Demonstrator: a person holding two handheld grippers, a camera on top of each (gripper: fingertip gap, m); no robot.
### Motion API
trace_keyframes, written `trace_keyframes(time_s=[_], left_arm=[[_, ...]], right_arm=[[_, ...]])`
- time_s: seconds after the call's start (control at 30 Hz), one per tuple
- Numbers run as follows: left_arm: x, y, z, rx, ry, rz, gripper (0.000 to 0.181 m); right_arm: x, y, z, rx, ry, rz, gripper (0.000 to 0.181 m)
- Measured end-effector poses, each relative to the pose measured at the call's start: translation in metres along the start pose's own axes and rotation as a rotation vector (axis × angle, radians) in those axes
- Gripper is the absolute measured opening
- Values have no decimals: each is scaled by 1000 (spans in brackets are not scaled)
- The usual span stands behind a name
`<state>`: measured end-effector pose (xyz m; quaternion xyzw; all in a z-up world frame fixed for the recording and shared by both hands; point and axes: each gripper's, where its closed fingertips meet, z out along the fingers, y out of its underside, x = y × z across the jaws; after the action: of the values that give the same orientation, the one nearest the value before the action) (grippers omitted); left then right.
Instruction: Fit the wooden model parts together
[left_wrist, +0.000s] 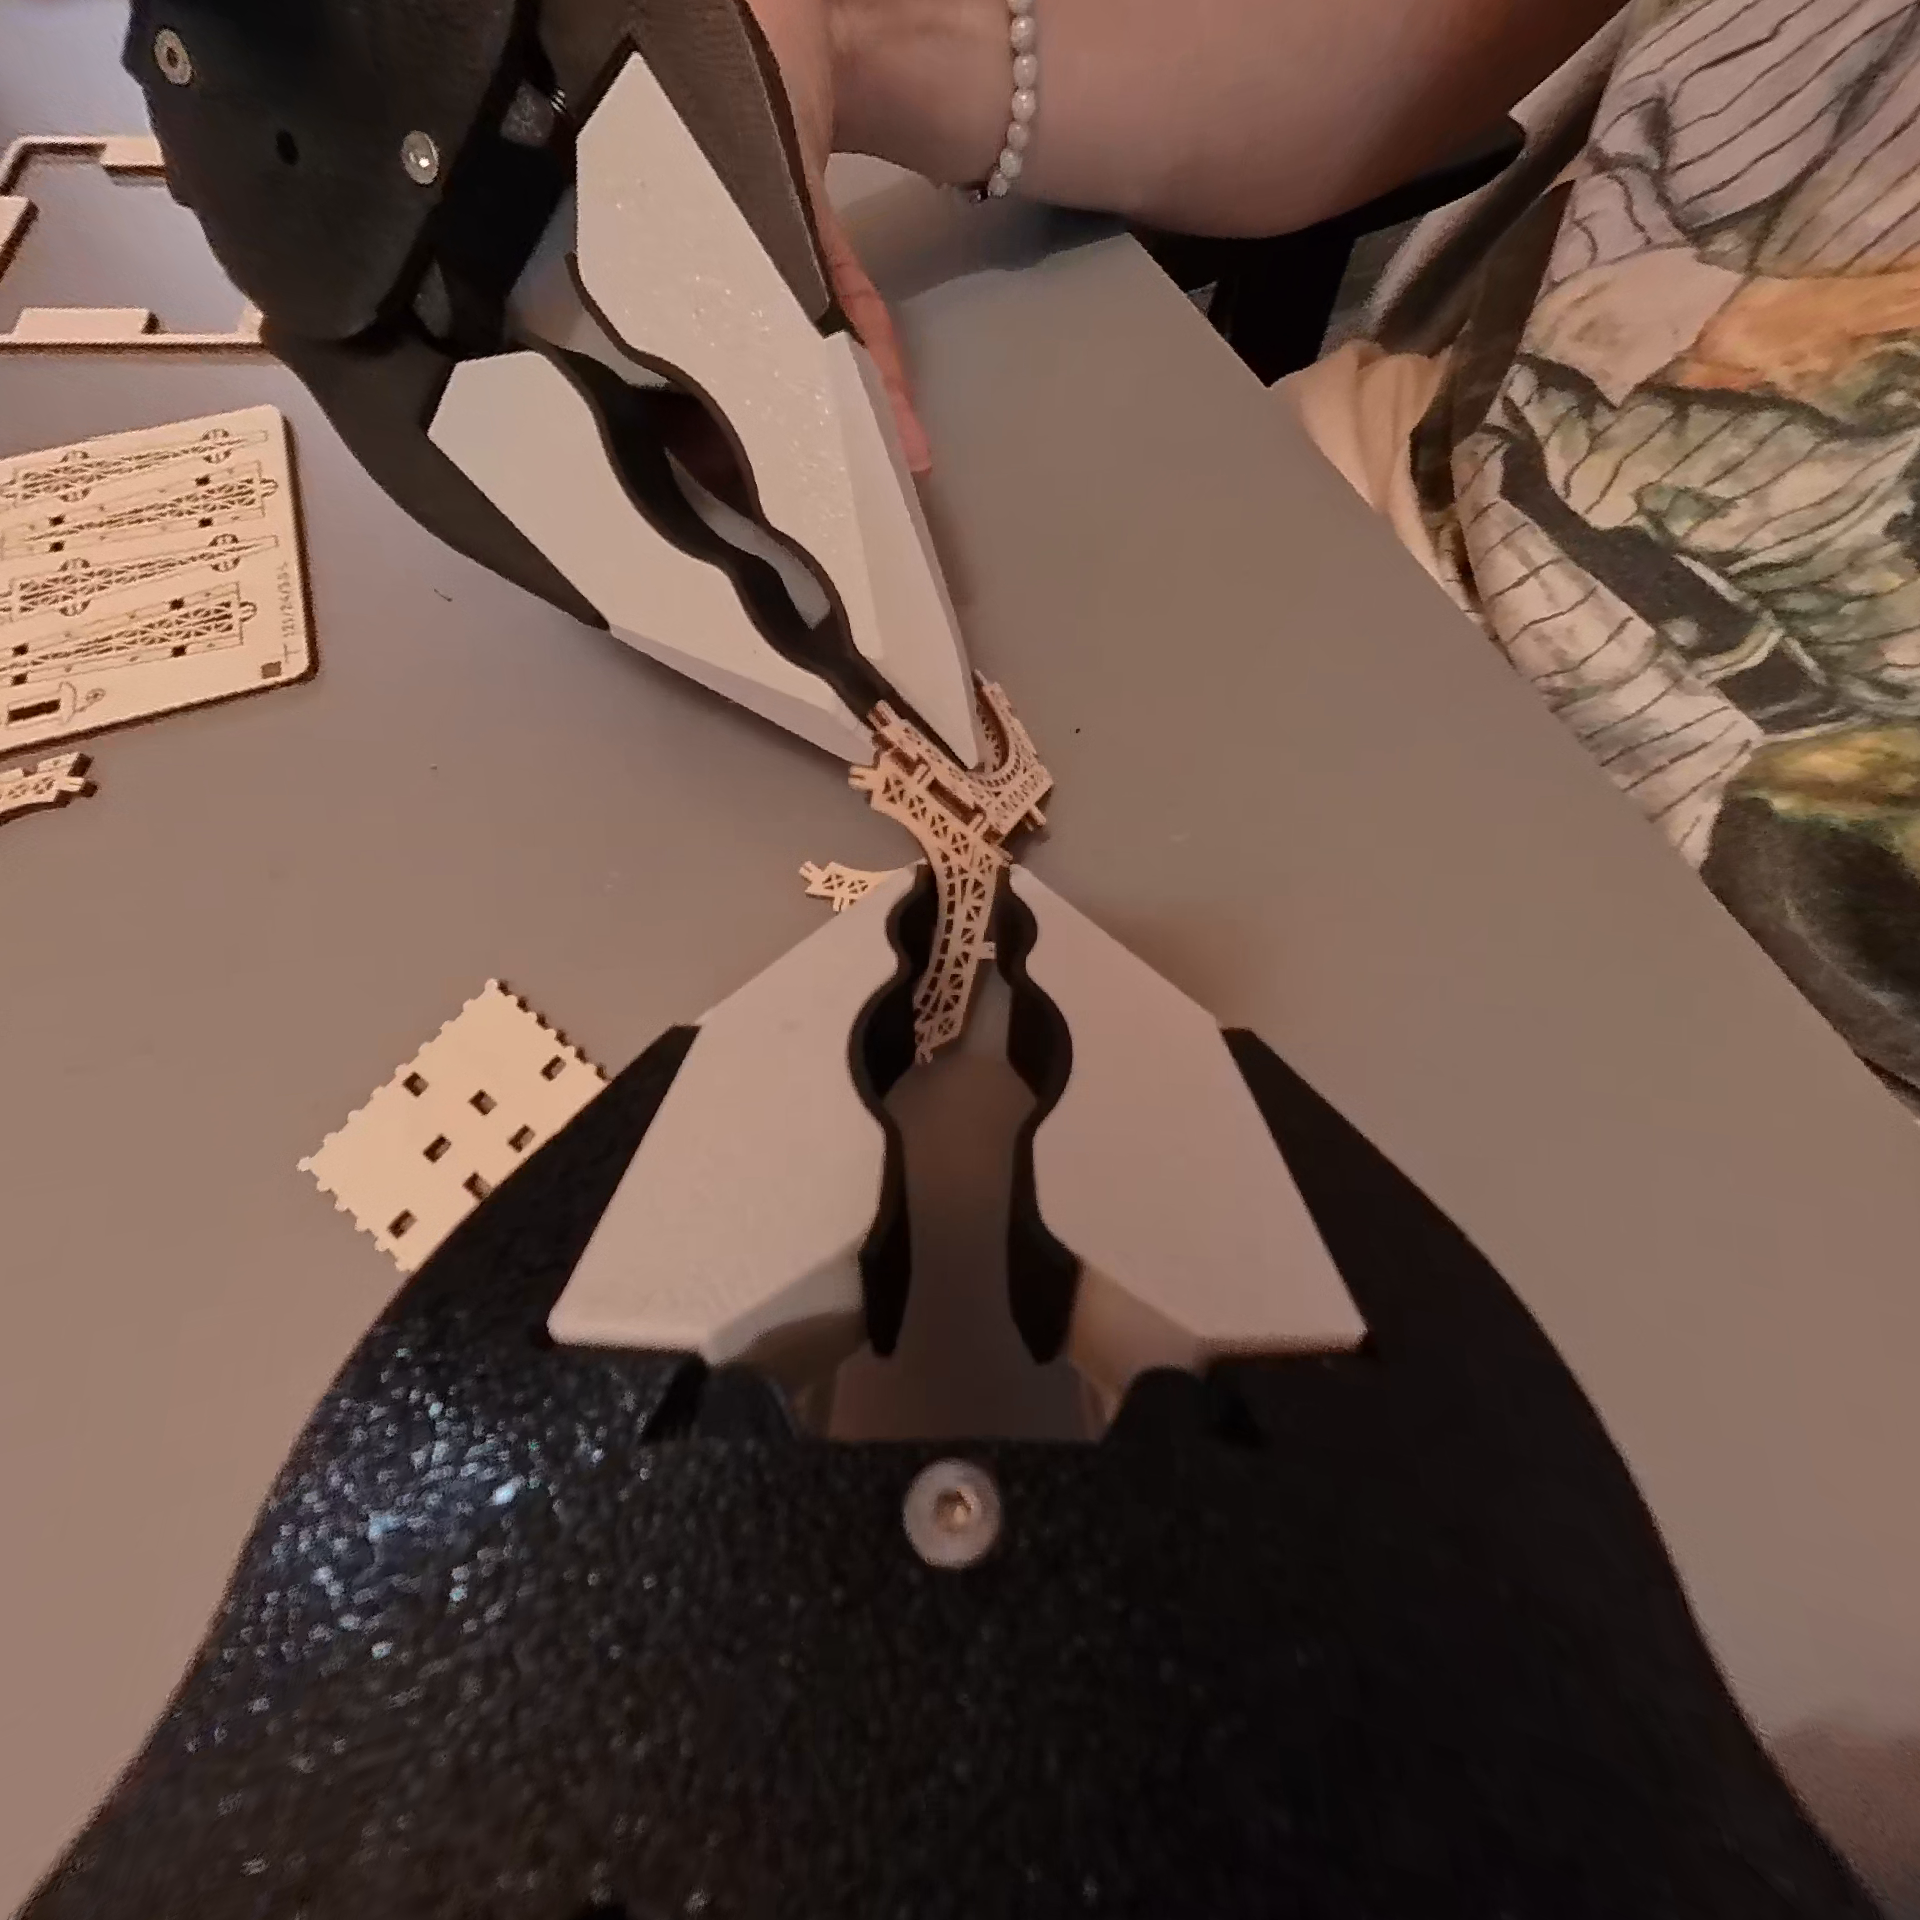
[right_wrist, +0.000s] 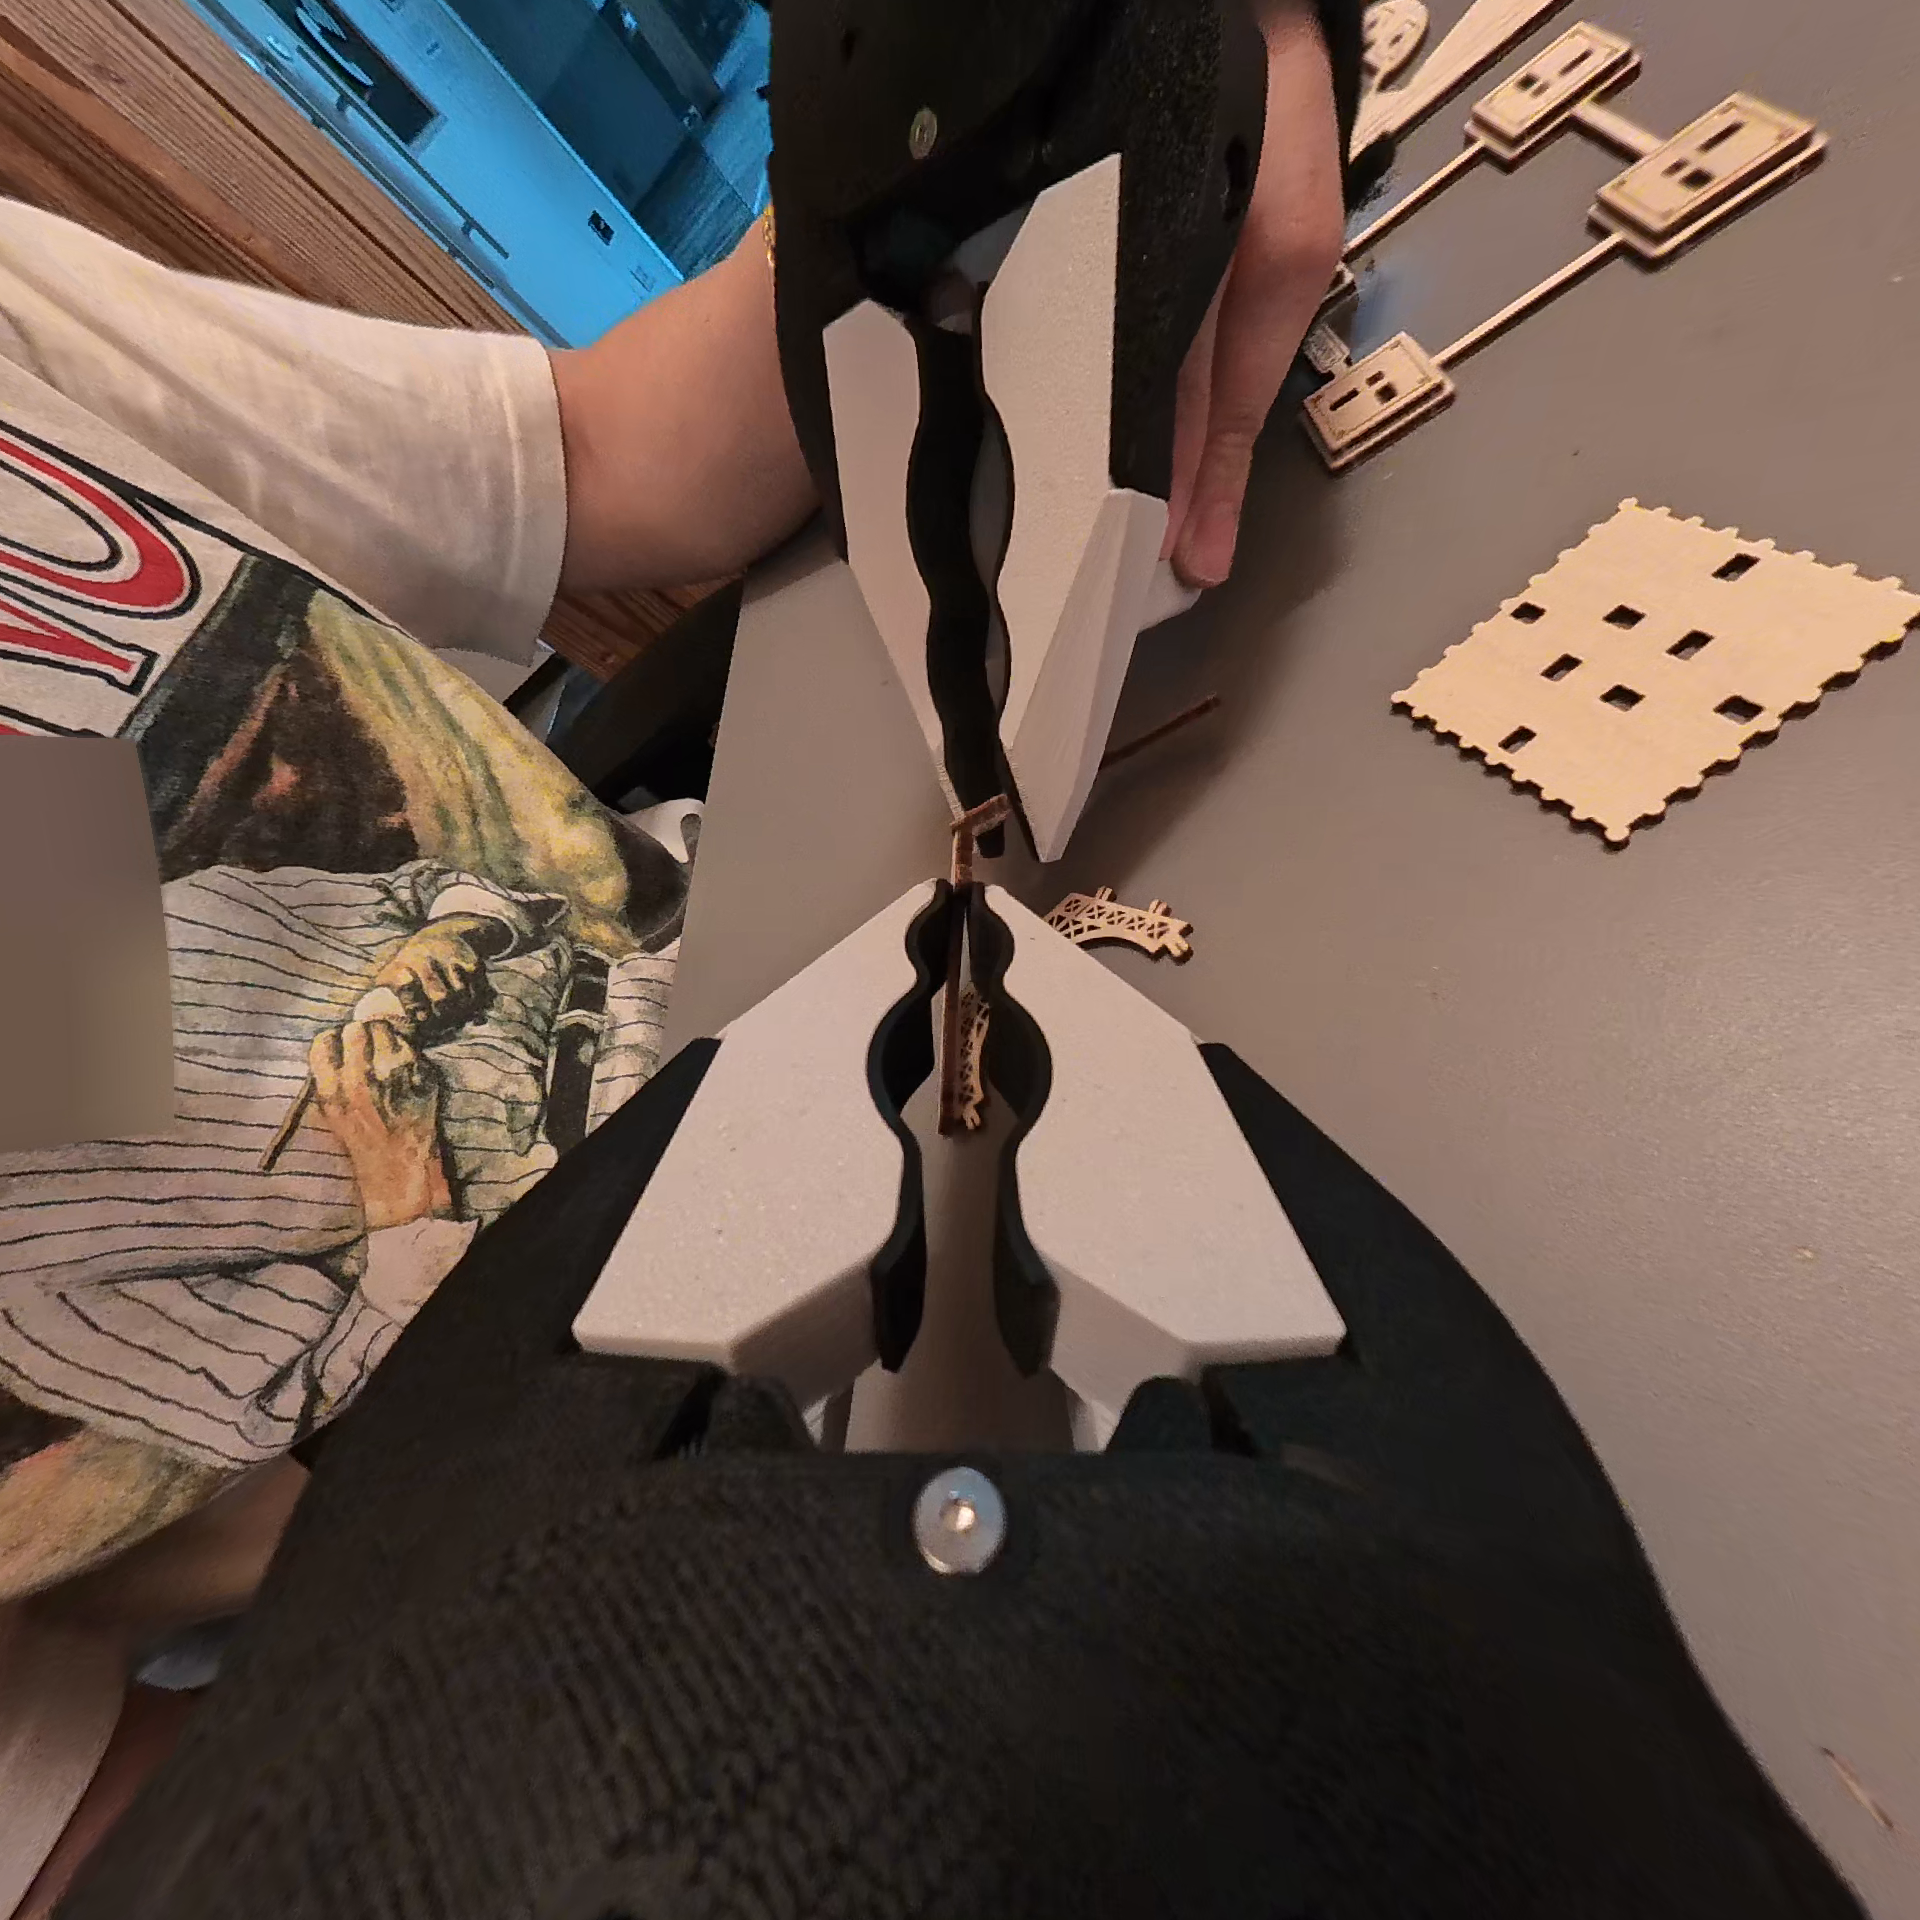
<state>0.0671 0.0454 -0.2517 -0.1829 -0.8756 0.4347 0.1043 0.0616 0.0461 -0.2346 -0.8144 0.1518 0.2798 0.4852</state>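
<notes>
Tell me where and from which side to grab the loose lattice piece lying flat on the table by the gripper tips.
Probably the straight lattice span of the loose piece, at mid-length. It lies flat on the table, so come from above, one finger on each long edge. Its ends carry small tabs, likely too fragile to pinch. Both grippers are full; free one first.

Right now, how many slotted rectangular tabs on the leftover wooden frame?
3, top right of the right wrist view: lower tab, upper-left tab, upper-right tab. More may be cut off.

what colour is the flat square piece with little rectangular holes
Pale cream square wooden piece; clearest in the right wrist view.
</notes>
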Motion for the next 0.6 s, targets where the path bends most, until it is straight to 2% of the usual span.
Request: trace_keyframes(time_s=[0.33,0.43,0.6], left_arm=[[-13,-6,-1,33,-148,-3,8],[-17,-2,1,-10,-187,-27,8],[-18,-1,2,-6,-218,-80,8]], right_arm=[[9,-12,-10,93,43,23,1],[13,-13,-11,97,74,31,1],[16,-14,-11,104,56,69,2]])
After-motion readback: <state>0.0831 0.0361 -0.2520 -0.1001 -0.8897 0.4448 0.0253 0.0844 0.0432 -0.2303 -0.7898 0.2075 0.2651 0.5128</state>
